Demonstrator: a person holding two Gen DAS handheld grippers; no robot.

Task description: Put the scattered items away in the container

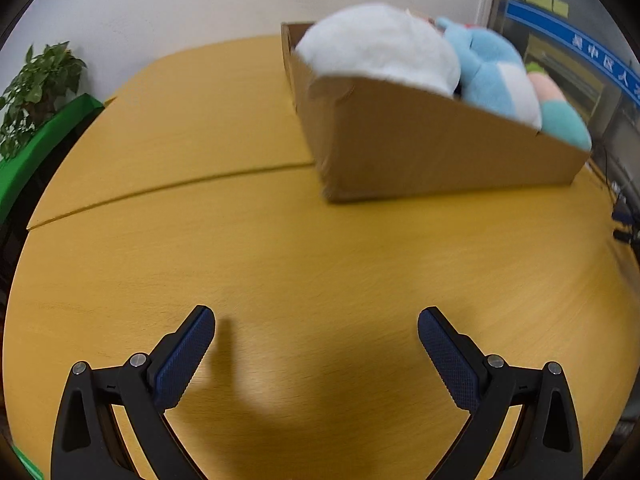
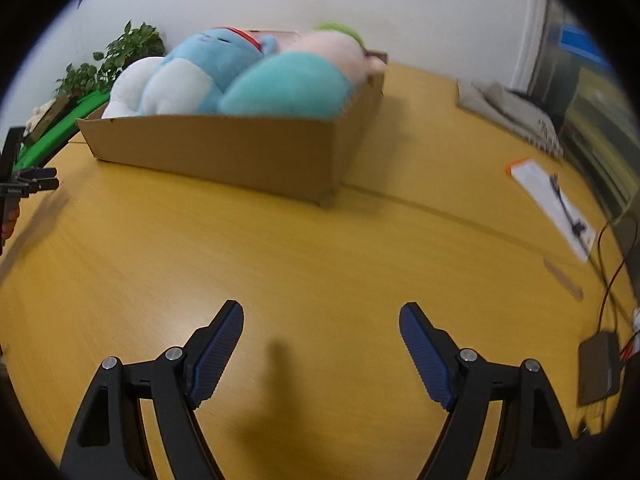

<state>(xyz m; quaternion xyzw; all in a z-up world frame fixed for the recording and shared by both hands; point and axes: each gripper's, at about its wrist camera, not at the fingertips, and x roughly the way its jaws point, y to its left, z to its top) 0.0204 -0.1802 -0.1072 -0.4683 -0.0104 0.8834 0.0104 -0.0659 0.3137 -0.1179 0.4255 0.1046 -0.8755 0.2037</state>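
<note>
Left gripper [image 1: 316, 320] spread wide, nothing between the blue ribbed pads [image 1: 182, 364], poised low over the yellow wooden table [image 1: 240, 248]; own shadow pooled under it at six o'clock. Right gripper [image 2: 322, 316] likewise gaping and empty above the same tabletop, dark shadow between the fingers.

From the left wrist: cardboard box [image 1: 420, 152] at one o'clock, resting on the table, near wall sloping up toward the right in the fisheye. Packed with plush toys rising above the rim: white plush [image 1: 380, 44] at twelve o'clock, blue-and-white plush [image 1: 492, 68] beside it at one, pink-and-teal plush [image 1: 560, 108] at two, lower parts hidden behind the box wall. All of it smeared by motion blur, faces unreadable. Potted plant [image 1: 36, 84] at ten o'clock, cut off by the lens edge; green strip [image 1: 36, 156] below it. Blue sign [image 1: 580, 44] at two o'clock, lettering too blurred to read.

From the right wrist: same cardboard box [image 2: 224, 152] at eleven o'clock, corner toward the lens, far wall mostly hidden by the toys. Blue-and-white plush [image 2: 200, 68] at eleven, pink-and-teal plush [image 2: 296, 84] at twelve, white plush [image 2: 128, 88] peeking out at ten. Left gripper [image 2: 32, 184] only a sliver at nine o'clock, mostly clipped by the frame. Grey folded cloth [image 2: 508, 112] at two o'clock, white paper with a pen [image 2: 556, 204] at three, thin cable [image 2: 612, 260] and small grey device [image 2: 600, 368] at four, blurred and half cut off.
</note>
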